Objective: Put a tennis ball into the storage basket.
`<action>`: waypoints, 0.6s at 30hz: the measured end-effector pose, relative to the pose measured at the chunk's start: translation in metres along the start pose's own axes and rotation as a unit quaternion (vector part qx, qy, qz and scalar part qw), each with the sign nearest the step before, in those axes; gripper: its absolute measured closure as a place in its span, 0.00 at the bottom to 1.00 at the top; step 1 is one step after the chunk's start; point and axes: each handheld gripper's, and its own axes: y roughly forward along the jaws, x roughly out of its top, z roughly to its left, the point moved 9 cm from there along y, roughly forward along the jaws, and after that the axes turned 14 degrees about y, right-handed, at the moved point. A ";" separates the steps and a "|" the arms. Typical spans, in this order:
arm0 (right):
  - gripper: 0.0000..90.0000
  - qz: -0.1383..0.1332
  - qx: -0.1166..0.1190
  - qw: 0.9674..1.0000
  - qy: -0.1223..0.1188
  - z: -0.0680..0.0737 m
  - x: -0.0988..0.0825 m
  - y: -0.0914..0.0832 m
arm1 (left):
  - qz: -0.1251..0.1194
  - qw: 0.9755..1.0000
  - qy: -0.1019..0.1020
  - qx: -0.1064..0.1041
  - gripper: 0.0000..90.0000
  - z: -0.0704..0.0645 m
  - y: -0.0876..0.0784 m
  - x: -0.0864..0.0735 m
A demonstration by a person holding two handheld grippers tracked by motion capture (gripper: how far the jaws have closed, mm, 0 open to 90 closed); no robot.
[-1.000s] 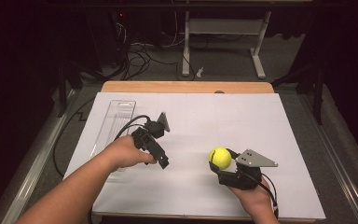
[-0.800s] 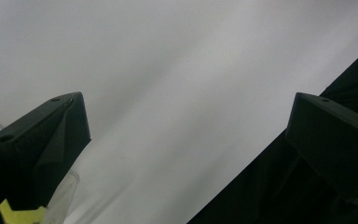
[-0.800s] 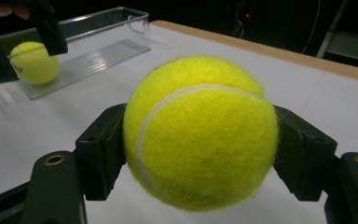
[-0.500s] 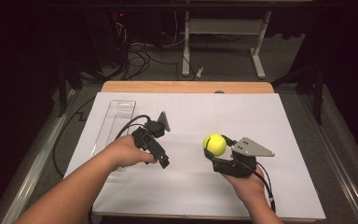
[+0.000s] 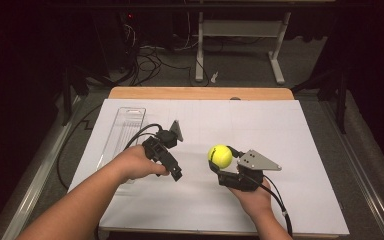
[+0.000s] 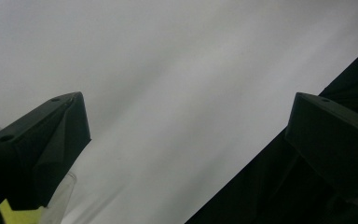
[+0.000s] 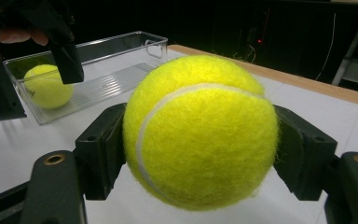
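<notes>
Right gripper view: claw (image 7: 200, 154) clamps unmarked tennis ball (image 7: 200, 130).

In the high view, the white table sheet (image 5: 280, 130) is lit brightly and evenly from above, while the room beyond its far edge is left in deep darkness. Only soft, short shadows are cast near the hands. In the left gripper view, the sheet is rendered as a smooth grey blur and nothing is held in sharp focus. In the right gripper view, the tennis ball (image 7: 200, 133) is lit strongly and its felt is shown crisply; the far background is kept dark and slightly soft.
</notes>
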 end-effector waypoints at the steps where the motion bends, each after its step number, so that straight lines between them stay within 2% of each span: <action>1: 0.31 -0.001 0.000 1.000 0.003 0.000 -0.002 0.000 | 0.000 1.000 -0.001 -0.003 0.01 -0.001 0.000 0.000; 10: 0.31 0.001 -0.005 1.000 0.003 -0.007 -0.017 -0.007 | -0.006 1.000 -0.005 -0.004 0.01 -0.001 -0.002 0.002; 18: 0.31 0.016 0.002 1.000 -0.007 -0.001 -0.029 -0.004 | -0.006 1.000 -0.007 -0.003 0.01 0.001 -0.004 0.002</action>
